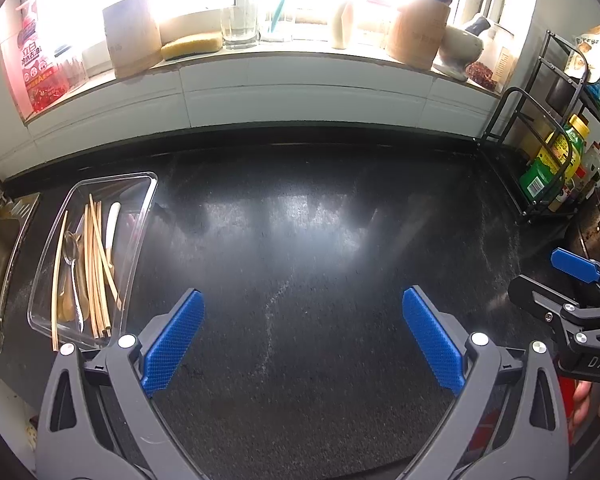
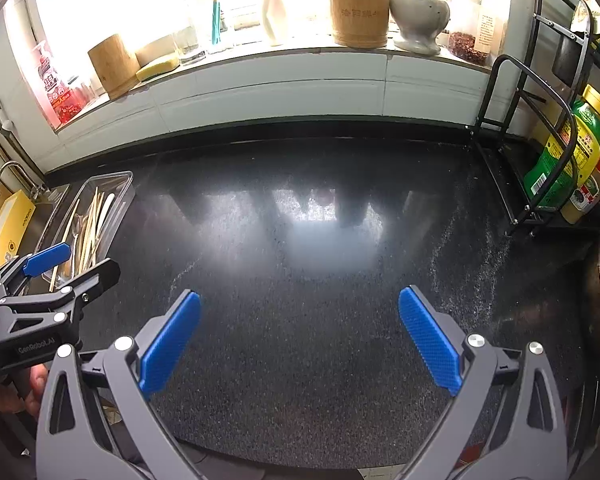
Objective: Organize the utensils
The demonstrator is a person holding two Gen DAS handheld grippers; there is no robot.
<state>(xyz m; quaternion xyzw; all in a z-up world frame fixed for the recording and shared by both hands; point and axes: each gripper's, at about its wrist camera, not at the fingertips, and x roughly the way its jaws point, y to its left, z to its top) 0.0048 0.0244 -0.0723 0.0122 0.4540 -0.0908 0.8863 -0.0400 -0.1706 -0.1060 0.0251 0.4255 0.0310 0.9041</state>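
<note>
Countertop (image 1: 300,240): lying dark, glossy, bare at centre.
Clear tray (image 1: 138,200): sitting far left beside the sink, holding chopsticks (image 1: 96,264) and a spoon (image 1: 71,252) loosely crossed.
Left gripper (image 1: 303,340), right gripper (image 2: 299,340): both hovering wide open, gripping nothing.
Risk: thin, overlapping sticks likely slipping or snagging neighbours when pinched.

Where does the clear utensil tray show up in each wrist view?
Left wrist view: the clear tray lies at the left edge of the dark counter, beside the left gripper, holding chopsticks and a spoon.
Right wrist view: the same tray sits far left, partly behind the left gripper.
Shared landmark: the yellow sponge on the windowsill.
</note>
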